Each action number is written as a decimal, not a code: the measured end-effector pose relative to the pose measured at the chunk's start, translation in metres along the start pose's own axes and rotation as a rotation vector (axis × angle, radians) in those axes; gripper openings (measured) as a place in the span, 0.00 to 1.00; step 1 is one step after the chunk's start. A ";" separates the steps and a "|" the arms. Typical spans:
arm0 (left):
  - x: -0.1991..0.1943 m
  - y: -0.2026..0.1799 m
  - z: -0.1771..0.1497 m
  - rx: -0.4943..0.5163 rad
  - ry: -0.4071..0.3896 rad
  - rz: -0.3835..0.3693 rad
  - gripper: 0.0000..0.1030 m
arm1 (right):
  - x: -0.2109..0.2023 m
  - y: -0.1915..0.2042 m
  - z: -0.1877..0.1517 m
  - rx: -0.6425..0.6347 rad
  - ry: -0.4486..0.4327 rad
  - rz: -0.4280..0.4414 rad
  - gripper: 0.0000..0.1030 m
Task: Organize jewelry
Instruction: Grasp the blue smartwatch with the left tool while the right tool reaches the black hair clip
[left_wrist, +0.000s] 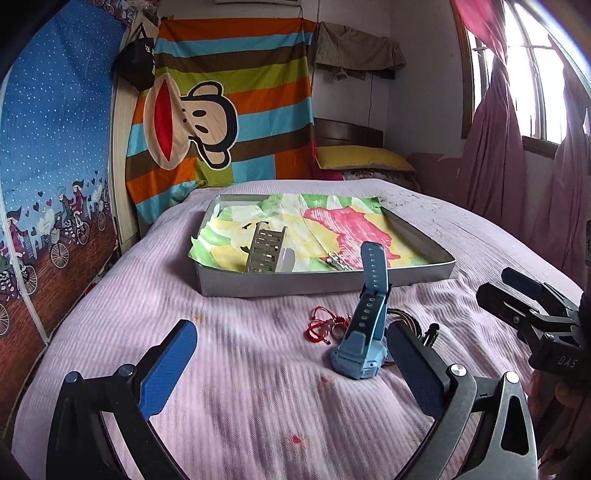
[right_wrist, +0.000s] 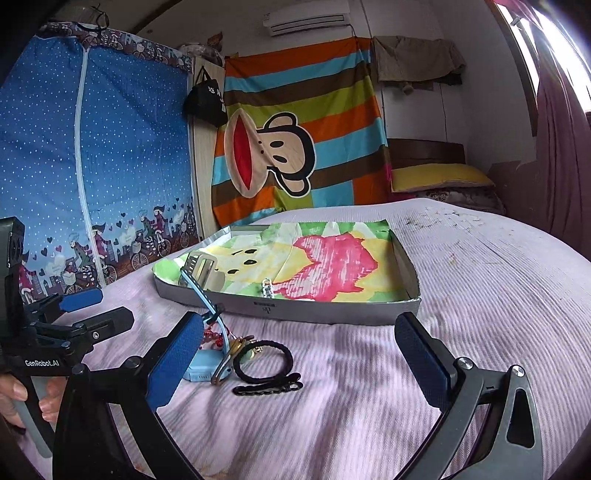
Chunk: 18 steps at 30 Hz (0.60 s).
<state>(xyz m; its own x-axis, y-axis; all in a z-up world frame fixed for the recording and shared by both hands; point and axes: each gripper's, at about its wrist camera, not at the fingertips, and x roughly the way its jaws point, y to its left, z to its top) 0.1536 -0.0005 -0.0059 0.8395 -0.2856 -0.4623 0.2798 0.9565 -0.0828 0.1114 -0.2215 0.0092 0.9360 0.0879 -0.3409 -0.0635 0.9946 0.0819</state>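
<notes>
Left wrist view: the shallow grey cardboard tray (left_wrist: 325, 282) near the bed's middle already holds a silver metal watch band (left_wrist: 264, 253) and a small silver chain (left_wrist: 338, 261). The light-blue plastic watch (left_wrist: 364, 332), red cord bracelet (left_wrist: 321, 326) and black hair tie (right_wrist: 264, 360) remain on the lilac bedspread (left_wrist: 240, 387). Both the left gripper (left_wrist: 291, 363) and the right gripper (right_wrist: 299, 363) are spread wide, holding nothing. Their handles read "GenRobot.AI" and "DAS".

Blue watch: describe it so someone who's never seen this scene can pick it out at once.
On the pink bedspread, just in front of the grey tray lined with painted paper, lies a small pile of jewelry. The blue watch is in it, beside the red cord bracelet and close to the left tool's right finger. It is the only light-blue piece, its holed strap arching up over the tray edge.
</notes>
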 end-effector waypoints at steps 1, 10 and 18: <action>0.002 -0.001 0.000 0.004 0.009 -0.005 1.00 | 0.002 -0.002 -0.001 0.005 0.015 -0.006 0.99; 0.014 -0.007 -0.005 0.029 0.085 -0.058 0.98 | 0.030 -0.019 -0.018 0.089 0.166 0.000 0.88; 0.033 -0.017 -0.003 0.060 0.174 -0.125 0.67 | 0.062 -0.019 -0.036 0.101 0.307 0.061 0.55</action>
<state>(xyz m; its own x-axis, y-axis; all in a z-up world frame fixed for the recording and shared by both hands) 0.1754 -0.0260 -0.0225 0.7049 -0.3826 -0.5973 0.4084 0.9074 -0.0993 0.1579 -0.2326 -0.0466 0.7827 0.1748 -0.5973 -0.0671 0.9778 0.1983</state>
